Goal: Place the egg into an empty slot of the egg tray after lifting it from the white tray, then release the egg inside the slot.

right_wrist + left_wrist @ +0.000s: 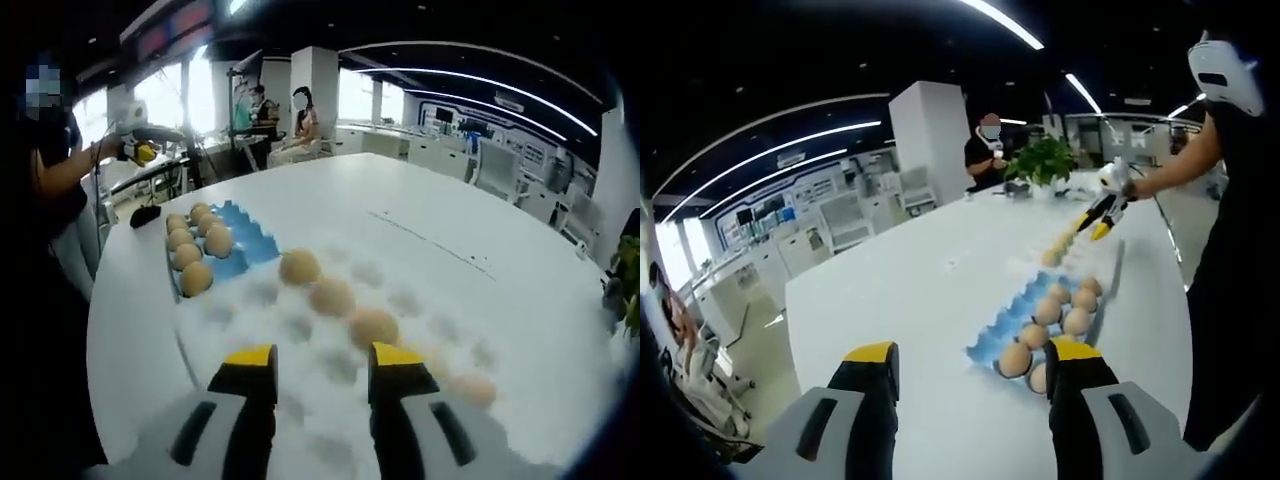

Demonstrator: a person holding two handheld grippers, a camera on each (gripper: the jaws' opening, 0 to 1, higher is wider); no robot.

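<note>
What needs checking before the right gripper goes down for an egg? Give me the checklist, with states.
1. Right gripper open and empty: ok.
2. Eggs available in the white tray: ok; nearest egg lies just beyond the jaws.
3. Jaws straddling that egg: not ok.
4. Blue egg tray has a free slot: ok, bare blue slots nearest the white tray.
5. Left gripper clear of the path: ok, open and empty.

Bare white table [420, 210] lies open right of the egg-filled blue egg tray [245, 240]; white tray [330, 370] holds scattered eggs.
</note>
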